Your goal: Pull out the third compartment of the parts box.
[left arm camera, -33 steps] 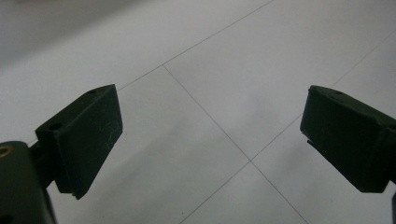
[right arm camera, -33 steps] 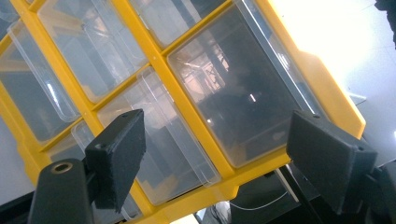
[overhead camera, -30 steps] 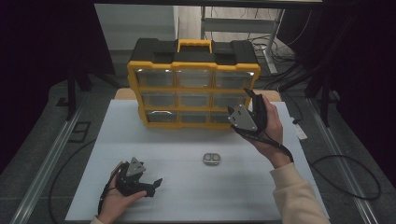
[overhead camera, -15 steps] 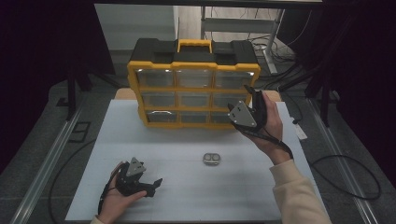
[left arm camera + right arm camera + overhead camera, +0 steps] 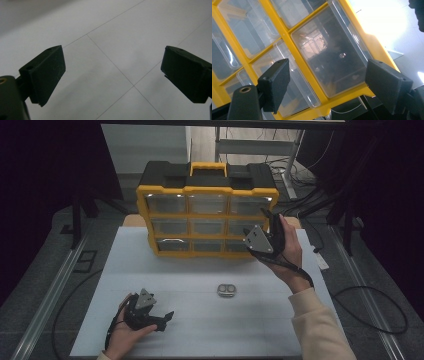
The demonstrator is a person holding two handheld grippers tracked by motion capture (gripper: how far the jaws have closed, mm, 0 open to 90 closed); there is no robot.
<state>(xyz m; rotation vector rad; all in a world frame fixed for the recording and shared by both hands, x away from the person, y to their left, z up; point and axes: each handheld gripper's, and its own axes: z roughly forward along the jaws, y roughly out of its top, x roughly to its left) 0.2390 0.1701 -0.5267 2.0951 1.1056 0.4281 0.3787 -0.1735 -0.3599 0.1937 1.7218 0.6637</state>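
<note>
we find the right gripper right of centre in the high view, jaws wide apart and empty, held at the right side of the organizer, whose clear drawers face its camera. the left gripper rests at lower left on the table, jaws open on nothing. a small metal piece lies below centre, apart from both.

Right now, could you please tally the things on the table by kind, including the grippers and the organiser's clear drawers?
Yellow organiser case: 1
Clear drawers in it: 9
Small metal piece on the white table: 1
Grippers: 2, the left gripper and the right gripper, both open
Total: 13
</note>
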